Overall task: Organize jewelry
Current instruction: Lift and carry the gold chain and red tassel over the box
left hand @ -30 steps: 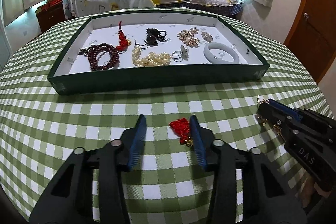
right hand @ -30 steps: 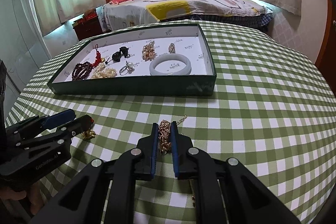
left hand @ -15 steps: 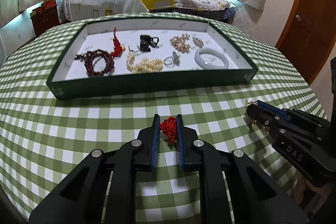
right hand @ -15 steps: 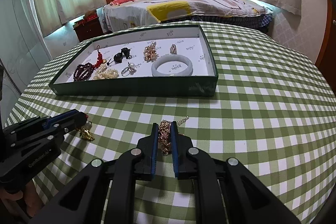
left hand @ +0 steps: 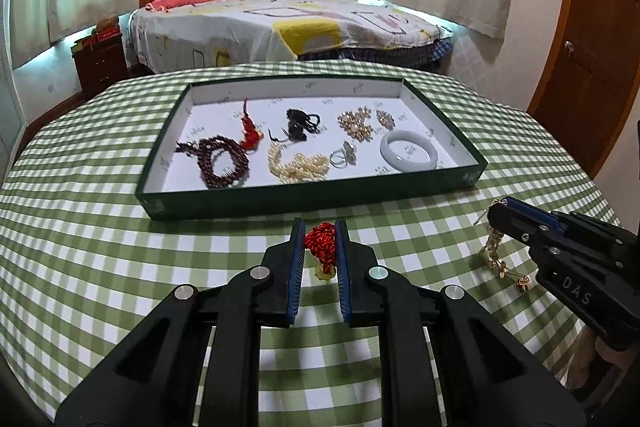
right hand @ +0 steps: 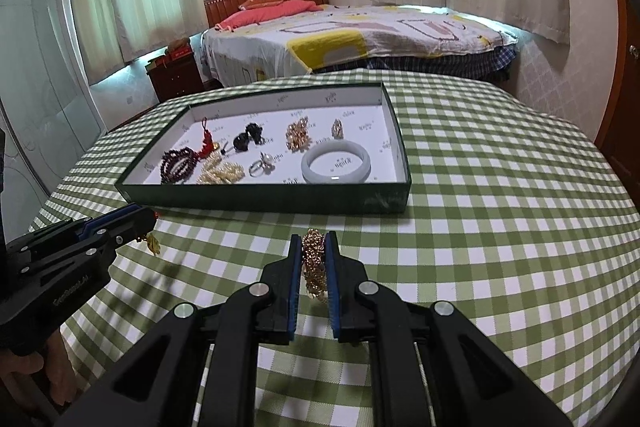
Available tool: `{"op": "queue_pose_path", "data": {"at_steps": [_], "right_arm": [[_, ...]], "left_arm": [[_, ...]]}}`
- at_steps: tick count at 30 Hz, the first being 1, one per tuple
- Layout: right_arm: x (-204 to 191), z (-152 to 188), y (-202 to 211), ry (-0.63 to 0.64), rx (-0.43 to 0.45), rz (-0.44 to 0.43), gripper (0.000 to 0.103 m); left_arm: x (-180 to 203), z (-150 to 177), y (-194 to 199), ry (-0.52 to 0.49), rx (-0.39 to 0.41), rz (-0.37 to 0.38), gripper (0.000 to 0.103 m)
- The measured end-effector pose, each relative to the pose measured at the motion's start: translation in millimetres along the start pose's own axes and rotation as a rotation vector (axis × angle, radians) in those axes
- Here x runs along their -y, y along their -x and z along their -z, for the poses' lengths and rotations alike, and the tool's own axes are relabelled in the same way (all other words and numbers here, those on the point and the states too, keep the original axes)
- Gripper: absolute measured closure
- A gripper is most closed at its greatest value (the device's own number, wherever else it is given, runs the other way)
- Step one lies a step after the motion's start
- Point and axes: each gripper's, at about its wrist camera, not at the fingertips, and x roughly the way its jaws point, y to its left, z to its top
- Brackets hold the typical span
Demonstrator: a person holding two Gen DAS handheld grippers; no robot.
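Both grippers hang just short of the green tray on the checked surface. The left gripper has its jaws pinched tight on a red knotted ornament with a small gold piece dangling below. The right gripper has its jaws closed on a gold chain, which hangs clear of the cloth. White letters "DAS" show on the right gripper's side. Small print on the tray's white lining is too fine to read. Inside the tray lie a white bangle and dark red beads.
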Motion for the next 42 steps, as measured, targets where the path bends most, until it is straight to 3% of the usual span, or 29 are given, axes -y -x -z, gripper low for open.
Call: {"op": "queue_pose_path", "data": {"at_steps": [21, 34, 42], "right_arm": [[-17, -35, 47, 0.014, 0.141, -0.037, 0.091], [-28, -89, 54, 0.054, 0.249, -0.076, 0.091], [-27, -132, 28, 0.088, 0.281, -0.078, 0.091]], "left_arm": [[-24, -30, 50, 0.034, 0.143, -0.040, 0.088], [-39, -67, 55, 0.048, 0.203, -0.035, 0.088], [-50, -102, 38, 0.037, 0.238, -0.054, 0.088]]}}
